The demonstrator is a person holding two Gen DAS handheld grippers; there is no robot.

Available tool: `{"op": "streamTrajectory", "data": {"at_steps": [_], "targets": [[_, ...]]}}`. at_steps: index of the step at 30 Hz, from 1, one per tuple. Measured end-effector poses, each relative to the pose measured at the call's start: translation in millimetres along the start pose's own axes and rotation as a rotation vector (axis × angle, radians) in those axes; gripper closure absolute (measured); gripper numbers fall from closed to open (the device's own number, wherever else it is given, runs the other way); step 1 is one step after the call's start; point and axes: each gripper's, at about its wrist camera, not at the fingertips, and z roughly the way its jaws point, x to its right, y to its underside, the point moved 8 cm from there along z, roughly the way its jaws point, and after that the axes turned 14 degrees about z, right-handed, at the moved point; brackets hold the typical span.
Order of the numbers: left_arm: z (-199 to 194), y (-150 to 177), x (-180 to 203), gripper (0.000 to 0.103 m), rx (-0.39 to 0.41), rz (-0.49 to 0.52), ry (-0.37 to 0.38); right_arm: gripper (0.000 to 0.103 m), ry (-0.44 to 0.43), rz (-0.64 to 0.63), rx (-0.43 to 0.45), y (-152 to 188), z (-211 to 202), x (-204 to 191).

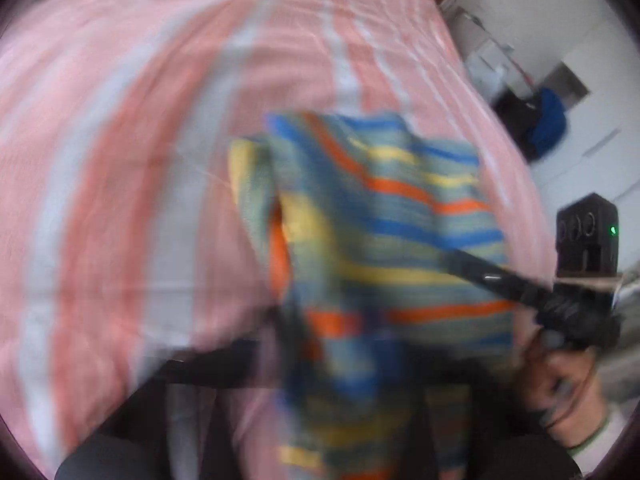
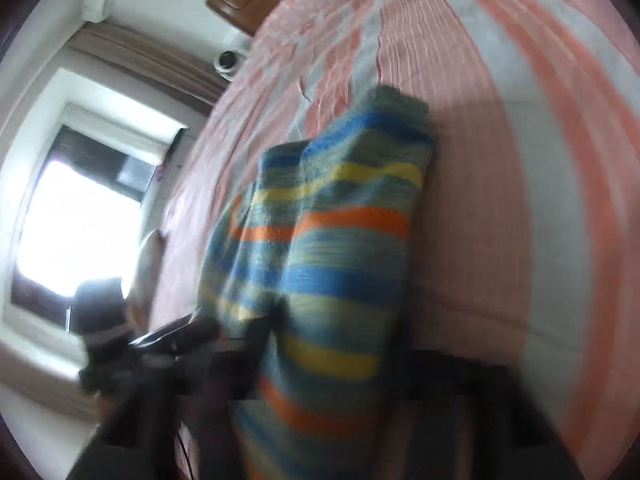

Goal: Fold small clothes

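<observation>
Left fingers clenched on striped knitted garment, right fingers also gripping the garment, cloth draped ahead of both onto pink-striped bed, window left of right fingers, all blurred

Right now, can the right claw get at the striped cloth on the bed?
Probably yes. The striped cloth drapes right over the right claw, nothing between them, above the pink bedcover. Blur hides whether the pads actually grip it.
</observation>
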Motion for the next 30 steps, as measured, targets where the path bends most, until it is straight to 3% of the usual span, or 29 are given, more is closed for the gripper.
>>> {"op": "streamTrajectory", "data": {"at_steps": [2,4,8,10,11,12,14,15,16,18,20,22,24,27,30], "targets": [[-14,-3,12,0.089,0.036,0.071,-0.074,0.081,0.191,-0.206,0.101,9,-5,-23],[-42,-8,29,0.089,0.103,0.125,-0.081,0.082,0.273,-0.352,0.181,21,-18,-48],[-100,-19,55,0.088,0.224,0.188,-0.115,0.082,0.213,-0.469,0.294,40,-65,-100],[-102,-27,56,0.081,0.228,0.197,-0.152,0.081,0.188,-0.466,0.319,37,-74,-111],[-99,-27,52,0.065,0.215,0.192,-0.185,0.081,0.180,-0.454,0.317,32,-75,-112],[-93,-22,46,0.041,0.195,0.184,-0.228,0.078,0.175,-0.428,0.309,26,-75,-108],[-91,-4,36,0.031,0.188,0.192,-0.357,0.049,0.203,-0.361,0.283,16,-74,-84],[-93,4,36,0.031,0.192,0.213,-0.422,0.018,0.259,-0.335,0.287,13,-72,-69],[-96,12,36,0.030,0.196,0.234,-0.474,0.006,0.298,-0.319,0.302,6,-77,-56],[-116,33,45,0.009,0.247,0.273,-0.594,0.006,0.350,-0.311,0.332,16,-97,-30],[-146,51,59,0.002,0.337,0.259,-0.675,0.005,0.405,-0.336,0.341,35,-117,-19],[-169,61,71,0.000,0.391,0.220,-0.645,0.002,0.442,-0.393,0.372,60,-138,-24],[-184,77,81,0.000,0.380,0.140,-0.608,0.001,0.444,-0.447,0.399,87,-159,-37],[-206,104,85,0.000,0.324,0.026,-0.631,0.001,0.450,-0.481,0.403,132,-190,-59],[-211,122,95,0.000,0.280,-0.001,-0.601,0.001,0.461,-0.497,0.394,167,-208,-68]]}}
